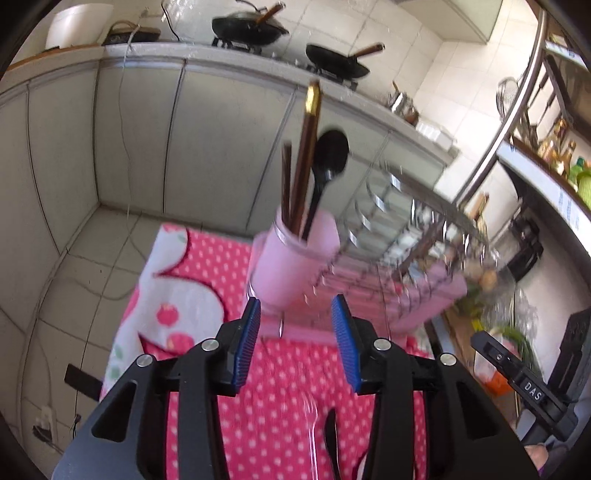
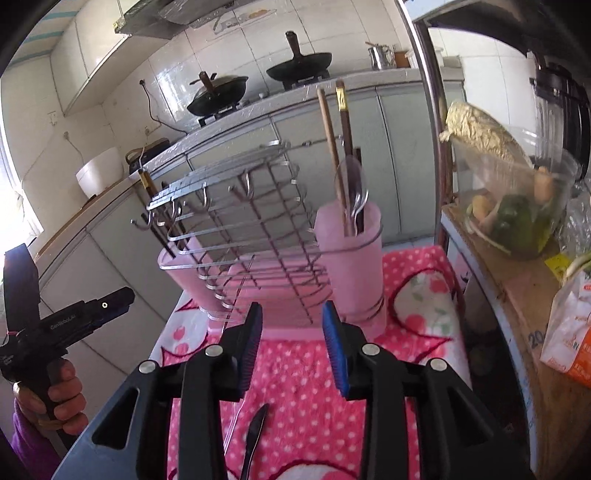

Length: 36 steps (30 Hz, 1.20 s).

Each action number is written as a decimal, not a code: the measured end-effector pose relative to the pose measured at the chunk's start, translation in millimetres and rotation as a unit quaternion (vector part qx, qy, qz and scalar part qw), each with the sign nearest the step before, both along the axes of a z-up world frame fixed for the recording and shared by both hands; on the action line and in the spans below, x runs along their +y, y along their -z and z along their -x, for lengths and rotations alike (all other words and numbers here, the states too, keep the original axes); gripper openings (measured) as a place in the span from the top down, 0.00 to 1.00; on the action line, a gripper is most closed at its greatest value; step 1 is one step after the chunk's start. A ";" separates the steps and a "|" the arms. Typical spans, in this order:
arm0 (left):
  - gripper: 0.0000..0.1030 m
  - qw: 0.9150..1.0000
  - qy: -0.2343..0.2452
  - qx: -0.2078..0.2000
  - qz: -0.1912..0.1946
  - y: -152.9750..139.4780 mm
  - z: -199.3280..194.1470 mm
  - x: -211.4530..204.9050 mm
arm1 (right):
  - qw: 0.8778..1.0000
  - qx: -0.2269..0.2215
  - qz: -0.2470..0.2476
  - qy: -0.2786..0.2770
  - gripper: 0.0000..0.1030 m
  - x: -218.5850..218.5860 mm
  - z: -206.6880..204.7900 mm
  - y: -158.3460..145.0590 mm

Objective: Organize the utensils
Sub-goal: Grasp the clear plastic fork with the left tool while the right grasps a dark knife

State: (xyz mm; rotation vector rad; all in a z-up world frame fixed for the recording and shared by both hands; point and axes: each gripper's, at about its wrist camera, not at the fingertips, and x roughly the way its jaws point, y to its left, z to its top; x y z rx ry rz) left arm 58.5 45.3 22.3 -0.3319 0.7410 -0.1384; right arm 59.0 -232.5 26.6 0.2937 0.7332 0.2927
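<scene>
A pink utensil cup on the left end of a wire dish rack holds brown chopsticks and a black spoon. My left gripper is open and empty just in front of that cup. A clear plastic fork and a black utensil lie on the pink dotted cloth below it. In the right wrist view a second pink cup holds chopsticks and a clear spoon. My right gripper is open and empty before the rack. A black knife lies beneath it.
The pink dotted cloth covers the table. A kitchen counter with two black woks runs behind. A wooden shelf at the right carries a clear bowl of vegetables and a bag. The left gripper shows at the left.
</scene>
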 end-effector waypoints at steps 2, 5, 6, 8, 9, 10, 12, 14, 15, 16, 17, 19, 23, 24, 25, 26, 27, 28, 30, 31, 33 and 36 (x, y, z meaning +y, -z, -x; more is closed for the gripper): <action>0.61 1.000 0.015 0.026 -0.002 14.2 4.9 -7.1 | 0.999 0.031 -0.015 -0.015 0.68 4.4 3.2 12.9; 0.61 0.997 0.036 0.067 -0.007 36.5 7.2 -18.4 | 0.995 0.086 -0.035 -0.036 0.68 12.1 5.2 36.5; 0.61 0.996 0.043 0.080 -0.008 43.1 7.2 -21.6 | 0.992 0.106 -0.044 -0.043 0.68 13.9 5.6 45.1; 0.61 0.992 0.057 0.114 -0.012 59.1 4.6 -29.4 | 0.987 0.139 -0.063 -0.052 0.68 15.6 5.5 59.5; 0.61 0.990 0.062 0.127 -0.012 65.8 3.6 -32.9 | 0.983 0.156 -0.076 -0.056 0.68 16.3 5.5 67.0; 0.61 0.987 0.068 0.142 -0.013 72.9 1.8 -37.0 | 0.979 0.173 -0.090 -0.060 0.67 16.6 5.5 74.8; 0.61 0.982 0.077 0.171 -0.016 85.3 -2.0 -43.9 | 0.971 0.201 -0.111 -0.066 0.67 16.7 3.6 85.6; 0.61 0.976 0.087 0.198 -0.020 97.9 -7.3 -51.3 | 0.966 0.218 -0.121 -0.069 0.67 16.7 2.3 93.4; 0.61 0.974 0.088 0.209 -0.024 103.0 -10.1 -54.0 | 0.964 0.225 -0.125 -0.071 0.67 17.0 1.9 96.9; 0.61 0.971 0.090 0.222 -0.025 108.8 -13.6 -57.3 | 0.962 0.230 -0.128 -0.074 0.67 17.6 1.8 99.4; 0.61 0.968 0.092 0.231 -0.027 113.2 -16.3 -61.9 | 0.960 0.234 -0.132 -0.077 0.67 18.3 1.6 101.6; 0.61 0.964 0.092 0.247 -0.032 119.7 -23.2 -67.4 | 0.958 0.240 -0.135 -0.078 0.67 20.3 1.8 104.3; 0.61 0.960 0.095 0.259 -0.050 131.5 -34.2 -80.1 | 0.957 0.247 -0.131 -0.082 0.67 23.4 -1.2 107.8; 0.61 0.959 0.095 0.260 -0.054 133.9 -35.6 -83.1 | 0.957 0.248 -0.128 -0.083 0.67 25.9 -2.6 109.2; 0.61 0.959 0.098 0.260 -0.062 135.7 -36.5 -86.3 | 0.956 0.249 -0.127 -0.084 0.67 27.7 -4.7 110.9; 0.68 0.958 0.098 0.259 -0.072 137.1 -37.0 -88.9 | 0.956 0.251 -0.126 -0.085 0.67 28.5 -5.9 114.0; 0.74 0.958 0.097 0.259 -0.079 138.5 -38.2 -90.8 | 0.955 0.253 -0.127 -0.086 0.67 30.5 -8.0 116.7; 0.86 0.957 0.098 0.262 -0.082 141.1 -38.6 -91.9 | 0.954 0.255 -0.127 -0.087 0.67 32.1 -9.2 118.2; 0.86 0.957 0.097 0.263 -0.077 144.2 -38.3 -91.5 | 0.953 0.258 -0.126 -0.090 0.67 36.3 -11.8 121.3; 0.86 0.958 0.099 0.257 -0.075 143.1 -36.8 -90.0 | 0.953 0.261 -0.127 -0.092 0.67 38.5 -13.1 123.0; 0.87 0.962 0.096 0.247 -0.068 139.3 -35.6 -86.5 | 0.950 0.267 -0.127 -0.096 0.67 45.6 -17.6 126.6; 0.87 0.967 0.094 0.230 -0.062 130.4 -27.5 -72.1 | 0.950 0.272 -0.120 -0.098 0.67 54.7 -24.1 129.8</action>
